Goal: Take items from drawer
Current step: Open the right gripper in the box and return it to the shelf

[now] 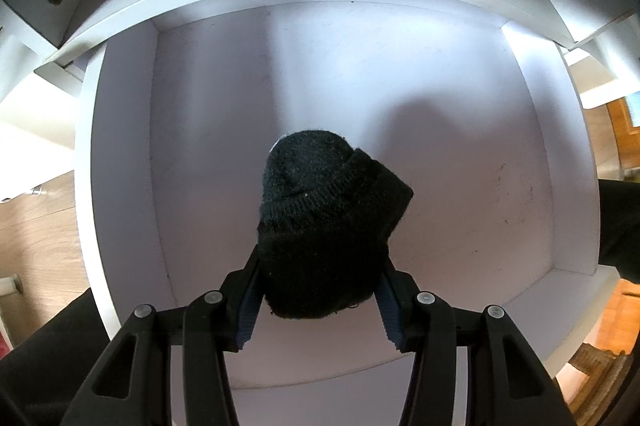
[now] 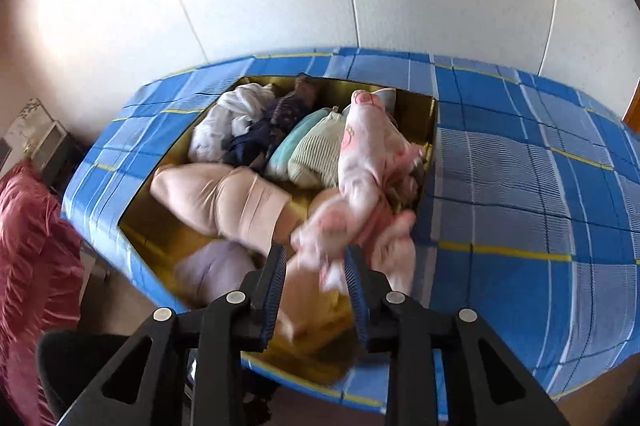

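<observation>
The left gripper (image 1: pixel 318 290) is clamped on a black sock (image 1: pixel 326 226) above the white drawer (image 1: pixel 120 146) floor; lift straight up, clear of its walls. The right gripper (image 2: pixel 314 266) pinches a pink garment (image 2: pixel 368 178) over the box (image 2: pixel 152 226).

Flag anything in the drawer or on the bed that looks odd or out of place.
The white drawer holds nothing loose; only dark scuff marks mar its floor at right. The left gripper clamps a black sock. On the bed, clothes lie jumbled in the yellow-lined box; the right gripper holds a pink garment.
</observation>
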Demonstrator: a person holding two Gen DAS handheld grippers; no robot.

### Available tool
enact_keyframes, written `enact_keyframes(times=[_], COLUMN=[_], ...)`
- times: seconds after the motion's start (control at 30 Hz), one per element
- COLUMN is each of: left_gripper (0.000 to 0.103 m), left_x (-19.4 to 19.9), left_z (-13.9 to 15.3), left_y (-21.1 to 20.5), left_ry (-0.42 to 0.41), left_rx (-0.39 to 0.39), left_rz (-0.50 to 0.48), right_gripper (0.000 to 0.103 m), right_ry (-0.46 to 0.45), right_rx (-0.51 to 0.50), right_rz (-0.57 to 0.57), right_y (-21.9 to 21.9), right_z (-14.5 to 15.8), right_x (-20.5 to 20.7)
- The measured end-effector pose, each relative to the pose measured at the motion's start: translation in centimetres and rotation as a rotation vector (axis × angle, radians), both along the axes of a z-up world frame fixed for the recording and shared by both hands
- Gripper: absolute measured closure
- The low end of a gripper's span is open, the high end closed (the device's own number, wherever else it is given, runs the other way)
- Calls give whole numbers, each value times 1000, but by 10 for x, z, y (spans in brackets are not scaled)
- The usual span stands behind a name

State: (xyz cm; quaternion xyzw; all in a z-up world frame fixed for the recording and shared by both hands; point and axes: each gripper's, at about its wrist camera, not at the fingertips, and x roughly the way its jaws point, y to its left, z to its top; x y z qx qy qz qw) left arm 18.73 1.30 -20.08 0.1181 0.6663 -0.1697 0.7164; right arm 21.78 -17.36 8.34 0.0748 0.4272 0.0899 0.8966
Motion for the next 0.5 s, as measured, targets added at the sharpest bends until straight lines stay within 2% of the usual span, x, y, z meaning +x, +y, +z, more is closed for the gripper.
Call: enact_keyframes(times=[0.1, 0.3, 0.4, 0.5], left_gripper=[52, 52, 52, 52], left_x=[0, -2, -6, -8], left_z=[2, 6, 8, 12], left_y=[-2, -2, -4, -5], left_ry=[-5, -18, -32, -38], left_rx=[1, 1, -1, -4], left_rz=[4, 10, 3, -5], right_gripper=[72, 72, 71, 71], right_ry=[-31, -21, 38, 118], right_rx=[7, -28, -61, -45], right_rz=[1, -11, -25, -38], right_y=[-5, -10, -8, -9], right_z=[-4, -33, -60, -101], right_x=[-31, -83, -98, -107])
